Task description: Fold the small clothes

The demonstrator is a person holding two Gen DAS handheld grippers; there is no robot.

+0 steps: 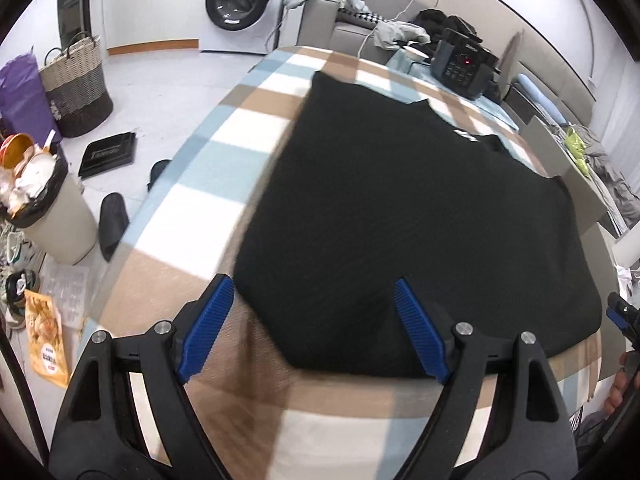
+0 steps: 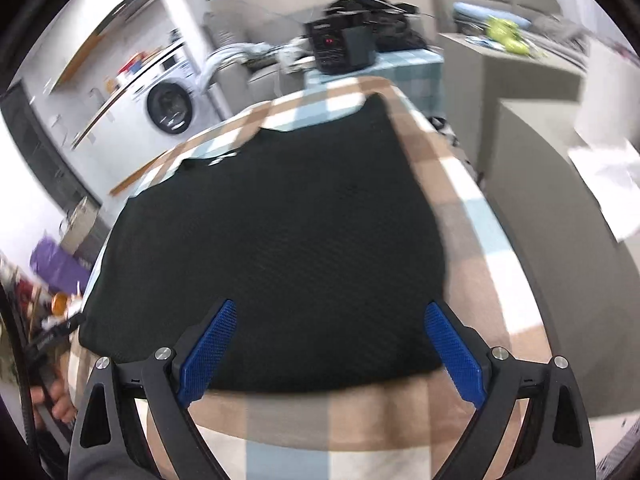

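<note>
A checked cloth (image 1: pixel 224 148) in tan, pale blue and white covers the table and fills the middle of both views. On it lies the black garment (image 1: pixel 400 216), spread flat; in the left wrist view it runs from the upper centre of the frame down to the lower right, and in the right wrist view (image 2: pixel 272 240) it takes up the centre, its near edge just above the fingertips.

The left gripper (image 1: pixel 314 312) sits at the bottom of its frame with both blue-padded fingers (image 1: pixel 210 326) spread wide and nothing between them; its right pad overlaps the garment's near edge, its left pad is over bare cloth. The right gripper (image 2: pixel 332 334) stands just as wide at the bottom of its own frame, pads over the garment's near hem, pinching nothing.

A white washing machine (image 1: pixel 240 0) stands at the upper centre of the left view, a woven basket (image 1: pixel 76 84) at the left, an overfull bin (image 1: pixel 52 208) below it, and a dark appliance (image 1: pixel 464 66) with a red light at the upper right.
</note>
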